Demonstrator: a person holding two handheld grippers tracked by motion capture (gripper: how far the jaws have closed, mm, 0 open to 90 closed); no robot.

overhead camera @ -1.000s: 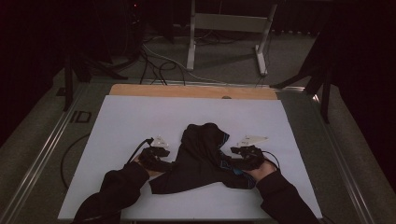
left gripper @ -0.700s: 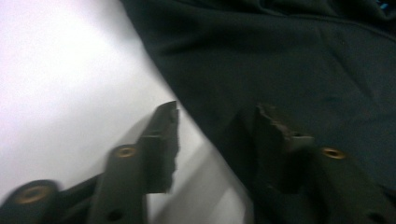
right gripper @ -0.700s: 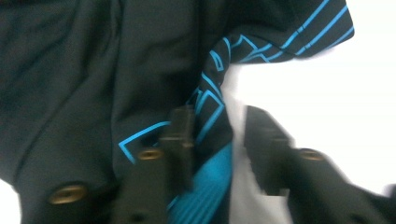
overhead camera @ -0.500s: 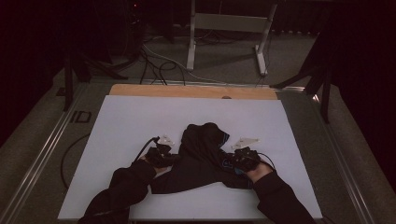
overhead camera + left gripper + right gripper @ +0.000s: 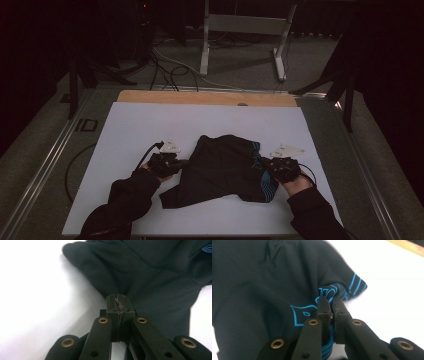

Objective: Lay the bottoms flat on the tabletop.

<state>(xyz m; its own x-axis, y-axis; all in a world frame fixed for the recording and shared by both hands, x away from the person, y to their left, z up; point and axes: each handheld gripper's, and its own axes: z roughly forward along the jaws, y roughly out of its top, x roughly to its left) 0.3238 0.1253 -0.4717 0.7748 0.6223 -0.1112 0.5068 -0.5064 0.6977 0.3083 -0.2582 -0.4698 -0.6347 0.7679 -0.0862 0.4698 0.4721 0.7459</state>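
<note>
Black garment (image 5: 225, 170) bunched at lower centre of the white table (image 5: 125, 130). Left gripper (image 5: 167, 164) has just clamped its left edge; right gripper (image 5: 280, 167) has just pinched the blue-printed right edge.

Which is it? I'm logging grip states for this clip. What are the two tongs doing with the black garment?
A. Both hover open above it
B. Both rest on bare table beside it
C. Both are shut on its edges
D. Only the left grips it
C. The left tongs are pinched shut on dark fabric of the black garment, and the right tongs clamp its blue-printed edge, one at each side.
</note>
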